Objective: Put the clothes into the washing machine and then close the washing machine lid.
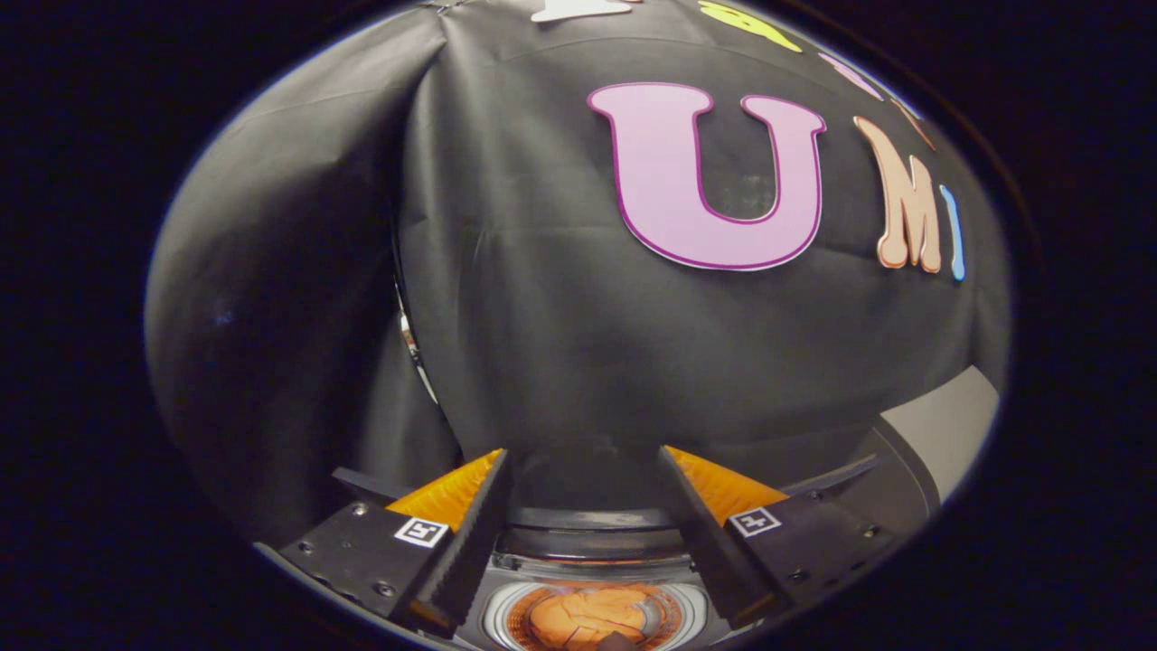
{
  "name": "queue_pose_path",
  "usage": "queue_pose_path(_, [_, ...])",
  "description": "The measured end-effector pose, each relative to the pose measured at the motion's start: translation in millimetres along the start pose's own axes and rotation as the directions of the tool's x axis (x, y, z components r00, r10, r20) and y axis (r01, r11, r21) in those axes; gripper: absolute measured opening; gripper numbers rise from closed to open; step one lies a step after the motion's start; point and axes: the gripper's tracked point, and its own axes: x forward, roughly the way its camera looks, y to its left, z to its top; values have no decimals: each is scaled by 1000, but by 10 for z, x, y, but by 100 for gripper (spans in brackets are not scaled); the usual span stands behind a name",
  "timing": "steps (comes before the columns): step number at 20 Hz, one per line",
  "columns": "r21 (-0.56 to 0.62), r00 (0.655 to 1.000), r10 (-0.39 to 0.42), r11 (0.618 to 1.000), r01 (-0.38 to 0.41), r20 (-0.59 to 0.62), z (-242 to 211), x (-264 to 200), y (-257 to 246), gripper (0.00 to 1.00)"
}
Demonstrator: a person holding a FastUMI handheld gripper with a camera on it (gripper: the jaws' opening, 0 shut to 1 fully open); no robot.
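- Gripper view: the gripper (583,475) is seen with its jaws spread wide apart and released; nothing is held between them.
- A square marker tag (421,532) is carried on the left finger block, and a second marker tag (755,521) is carried on the right one.
- The washing machine (592,579) is found low down, between and beneath the two fingers; its round drum opening is looked into from above.
- The clothes (587,619), an orange bundle, are seen lying inside the drum, framed by the pale ring of the opening.
- A dark curved rim, belonging to the machine's top, is seen just ahead of the drum opening, between the fingers.
- Whether the lid is up or down cannot be told for certain; the drum is seen uncovered.
- The black cloth wall (542,298) of the booth is seen beyond the fingers, hanging in folds.
- A pale grey surface (945,425) is seen beyond the right finger, beside the cloth.
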Motion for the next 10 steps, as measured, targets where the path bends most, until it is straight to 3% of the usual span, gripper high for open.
queue_pose_path(10, [5,999,31,999,-31,-9,2,55,-38,97])
